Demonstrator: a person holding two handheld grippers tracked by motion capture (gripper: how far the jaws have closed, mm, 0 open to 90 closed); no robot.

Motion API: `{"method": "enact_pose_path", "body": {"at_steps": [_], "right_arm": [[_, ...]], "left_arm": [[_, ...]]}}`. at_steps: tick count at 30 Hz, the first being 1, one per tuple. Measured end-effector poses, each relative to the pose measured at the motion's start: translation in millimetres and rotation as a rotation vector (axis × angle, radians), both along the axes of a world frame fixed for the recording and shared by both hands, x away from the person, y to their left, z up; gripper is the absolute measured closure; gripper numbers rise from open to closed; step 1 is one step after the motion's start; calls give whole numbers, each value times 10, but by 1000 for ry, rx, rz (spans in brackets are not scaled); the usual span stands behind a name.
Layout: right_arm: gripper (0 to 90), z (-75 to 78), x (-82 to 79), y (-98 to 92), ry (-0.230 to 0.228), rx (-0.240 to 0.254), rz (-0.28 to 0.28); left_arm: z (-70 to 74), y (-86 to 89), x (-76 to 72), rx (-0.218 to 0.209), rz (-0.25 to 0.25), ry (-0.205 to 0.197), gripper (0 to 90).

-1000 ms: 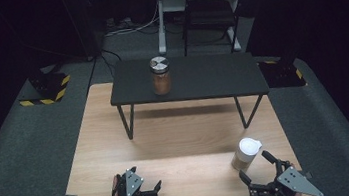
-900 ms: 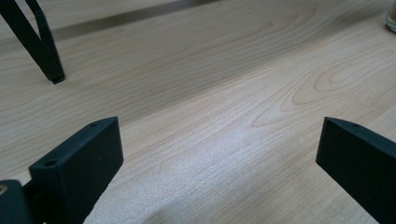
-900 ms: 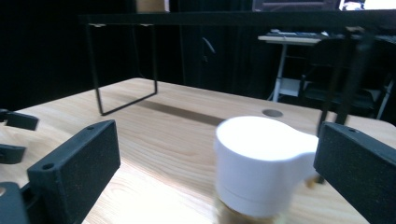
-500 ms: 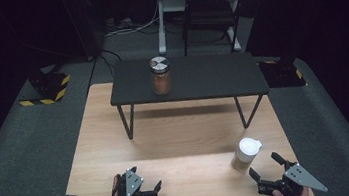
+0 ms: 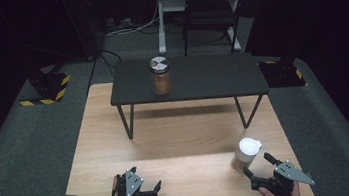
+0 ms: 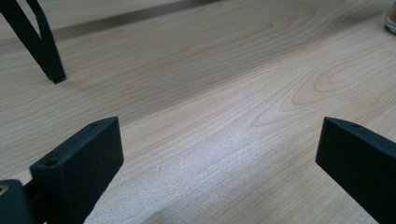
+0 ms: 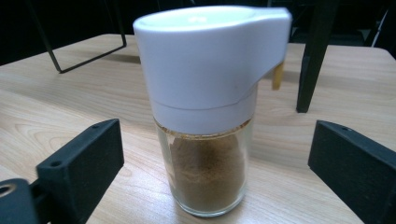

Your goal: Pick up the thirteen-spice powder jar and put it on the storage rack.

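I have a wooden table (image 5: 176, 128) in front of me, and on its far half stands a low black shelf (image 5: 210, 76) on thin metal legs. A jar (image 5: 160, 75) with a metal lid sits upright on the shelf, left of its middle, filled with brown powder. Beyond the table the floor is grey carpet, with a dark stool (image 5: 210, 15) farther back.

Near the table's right front edge stands a shaker (image 5: 246, 153), upright, its long axis vertical. It has a clear glass body with brown powder inside and a tall white cap; in the right gripper view the cap's spout (image 7: 275, 44) sticks out to that view's right, with a small tan tab under its tip. One shelf leg (image 7: 314, 60) stands behind it.

My right gripper (image 5: 260, 165) sits just beside the shaker, on its near side, jaws spread wide and apart from the glass on both sides. My left gripper (image 5: 157, 190) rests near the left front edge, well apart from the shaker, jaws also wide with bare wood between them.
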State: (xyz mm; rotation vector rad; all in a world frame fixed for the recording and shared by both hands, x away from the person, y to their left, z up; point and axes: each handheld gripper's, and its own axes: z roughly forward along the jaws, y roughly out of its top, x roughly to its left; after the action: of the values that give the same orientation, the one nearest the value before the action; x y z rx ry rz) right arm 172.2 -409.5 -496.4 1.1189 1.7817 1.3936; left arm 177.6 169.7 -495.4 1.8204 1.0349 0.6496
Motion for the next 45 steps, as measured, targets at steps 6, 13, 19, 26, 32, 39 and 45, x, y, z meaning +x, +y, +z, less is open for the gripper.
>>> {"method": "enact_pose_path", "body": {"at_steps": [6,13,19,26,32,39,45], "right_arm": [[81,-22,77,140,11,-30,5],[171,-37,167,282,16,-31,-33],[236,-36,200,354,10,-41,-50],[288,-32,218,389,0,-25,-70],[291,-12,230,400,1,-10,-78],[302,32,247,412,14,-11,-84],[303,108,223,434,-12,-18,-69]], "left_arm": [[-13,23,-4,-15,0,-3,10],[-20,43,-3,-26,-1,-2,11],[-23,47,-2,-32,2,-1,11],[-25,46,-10,-33,7,-1,11],[-25,53,-12,-38,8,1,11],[-26,62,-9,-40,5,2,11],[-23,60,-7,-36,0,2,11]]}}
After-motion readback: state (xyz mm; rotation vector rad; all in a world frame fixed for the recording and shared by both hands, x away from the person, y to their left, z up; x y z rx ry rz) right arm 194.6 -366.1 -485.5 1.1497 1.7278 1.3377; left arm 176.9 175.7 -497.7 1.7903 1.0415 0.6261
